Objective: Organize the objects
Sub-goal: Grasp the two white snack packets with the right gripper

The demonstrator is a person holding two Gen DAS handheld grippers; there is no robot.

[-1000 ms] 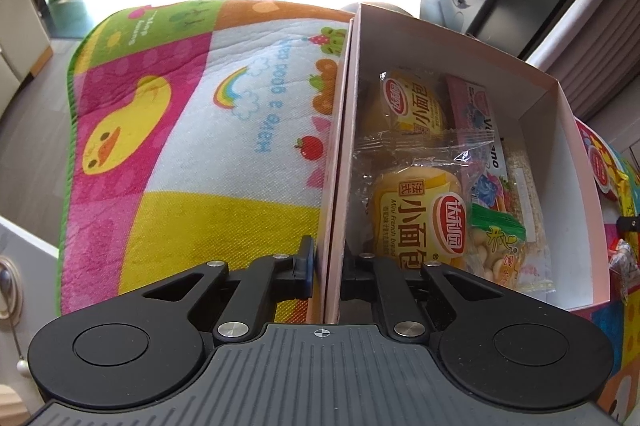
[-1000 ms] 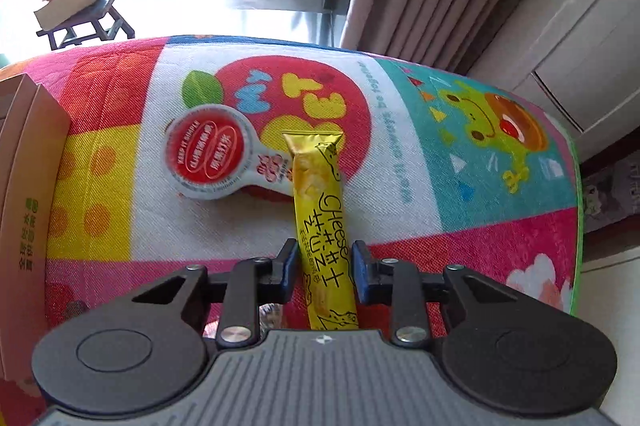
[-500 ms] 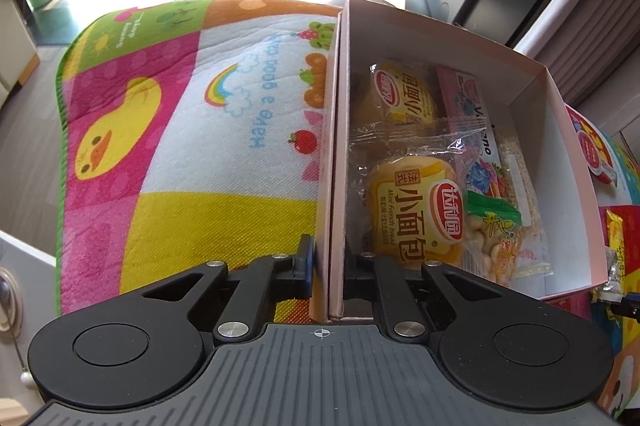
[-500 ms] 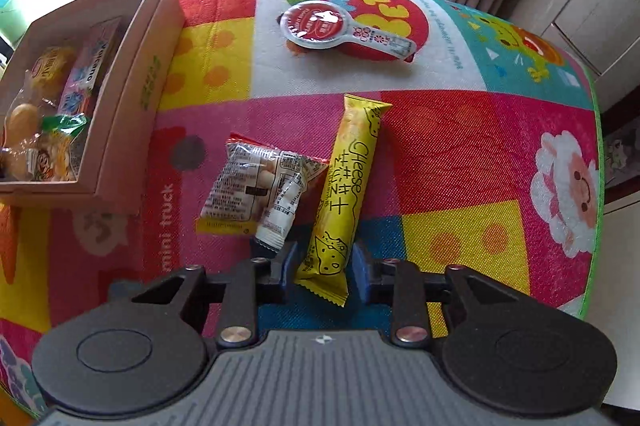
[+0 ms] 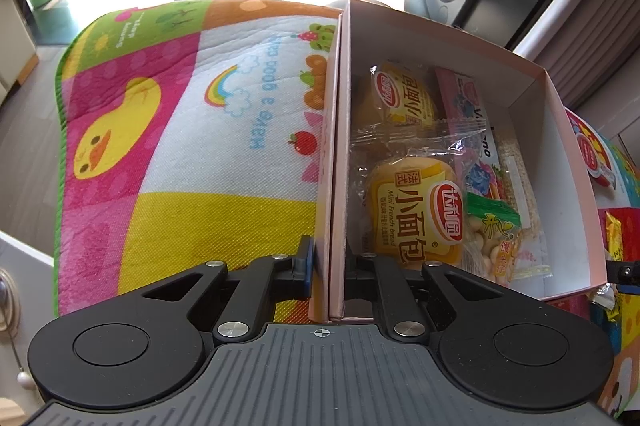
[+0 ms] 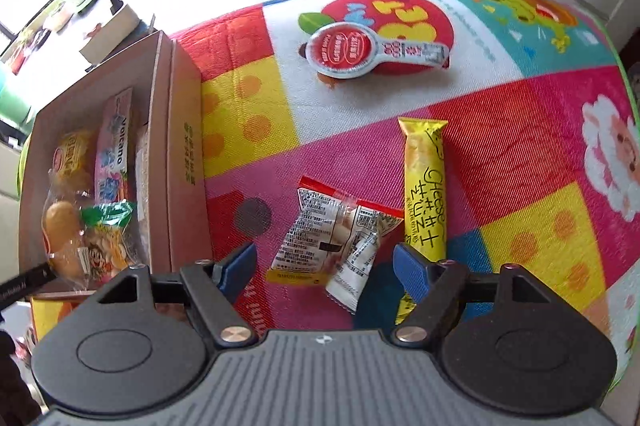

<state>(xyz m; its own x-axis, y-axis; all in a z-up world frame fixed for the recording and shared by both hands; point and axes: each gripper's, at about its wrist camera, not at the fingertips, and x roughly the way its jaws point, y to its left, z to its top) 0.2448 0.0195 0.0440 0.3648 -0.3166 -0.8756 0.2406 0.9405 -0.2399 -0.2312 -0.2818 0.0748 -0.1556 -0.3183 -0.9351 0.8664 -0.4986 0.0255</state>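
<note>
While left gripper pinches pink cardboard box wall | right gripper gapes wide above silver-and-red crinkly snack packet, right of box | risk: jaw snags neighbouring yellow cheese stick wrapper.

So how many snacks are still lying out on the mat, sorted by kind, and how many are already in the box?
Out on the mat:
Yellow cheese stick: 1
Clear snack packet with red edge: 1
Red-lidded spoon-shaped cup: 1
In the box:
Mini French bread packs: 2
Pink Volcano pack: 1
Green-topped biscuit bag: 1
Total: 7, counting only what shows.
</note>
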